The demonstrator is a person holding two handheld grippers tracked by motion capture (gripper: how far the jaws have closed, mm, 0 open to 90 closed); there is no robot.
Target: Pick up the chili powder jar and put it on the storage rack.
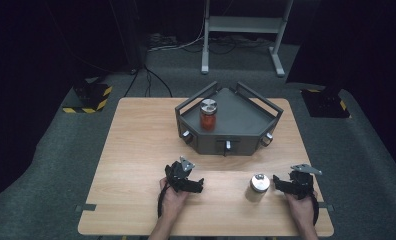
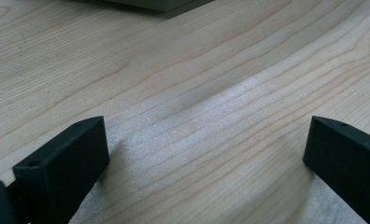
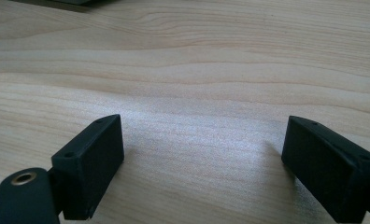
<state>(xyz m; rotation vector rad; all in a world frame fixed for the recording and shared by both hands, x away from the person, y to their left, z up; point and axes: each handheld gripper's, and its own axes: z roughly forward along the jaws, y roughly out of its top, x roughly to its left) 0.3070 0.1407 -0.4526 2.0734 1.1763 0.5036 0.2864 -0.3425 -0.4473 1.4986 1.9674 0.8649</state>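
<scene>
Both hands are resting at the near table (image 1: 136, 150) edge, the left gripper (image 1: 193, 185) and right gripper (image 1: 281, 186) each holding its jaws wide apart over bare wood. Just beside the right gripper, a silver-lidded jar (image 1: 258, 187) is standing, risking a knock-over from any sideways sweep. A red jar (image 1: 208, 115) is sitting in the grey tray (image 1: 246, 125).

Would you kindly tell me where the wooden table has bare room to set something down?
The light wooden table is bare left of the dark grey angular tray. Crowded: near edge, between left gripper, silver-lidded jar, right gripper.
</scene>
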